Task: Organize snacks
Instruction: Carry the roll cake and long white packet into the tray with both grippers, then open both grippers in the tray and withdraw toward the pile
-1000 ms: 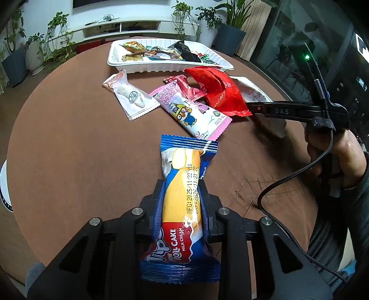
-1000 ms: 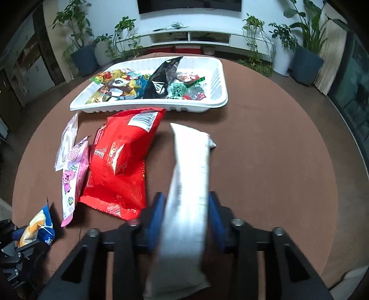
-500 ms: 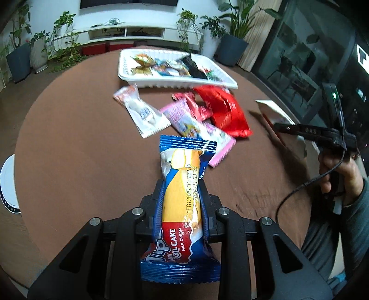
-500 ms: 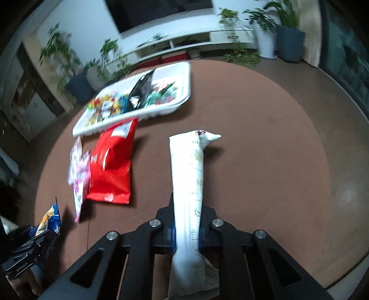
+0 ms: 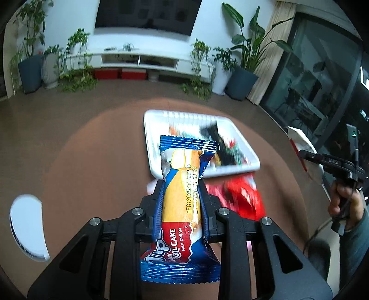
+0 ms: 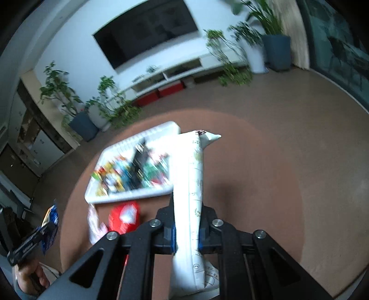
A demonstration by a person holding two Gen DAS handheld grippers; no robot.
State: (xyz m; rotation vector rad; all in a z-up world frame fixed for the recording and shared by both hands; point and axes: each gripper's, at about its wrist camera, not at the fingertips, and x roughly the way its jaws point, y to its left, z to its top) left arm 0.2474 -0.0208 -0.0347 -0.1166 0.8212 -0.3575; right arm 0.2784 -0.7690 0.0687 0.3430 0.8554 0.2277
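Left wrist view: the left gripper (image 5: 181, 191) clamps a blue roll cake packet (image 5: 182, 203) above a round brown table (image 5: 92, 161), where a white tray (image 5: 242, 143) of snacks and a red bag (image 5: 244, 198) lie. The right gripper (image 6: 187, 221) pinches a long white packet (image 6: 191, 196). Behind stand potted plants (image 5: 244, 53), a white TV console (image 5: 138, 61) and a wall-mounted television (image 5: 147, 16).

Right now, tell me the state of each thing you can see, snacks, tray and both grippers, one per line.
Left gripper: shut on the roll cake packet.
Roll cake packet: held, sealed, off the table.
Right gripper: shut on the white packet.
White packet: held, lifted, squeezed thin at the pads.
White tray: on the table, partly filled with snacks.
Red packet: lying on the table beside the tray.
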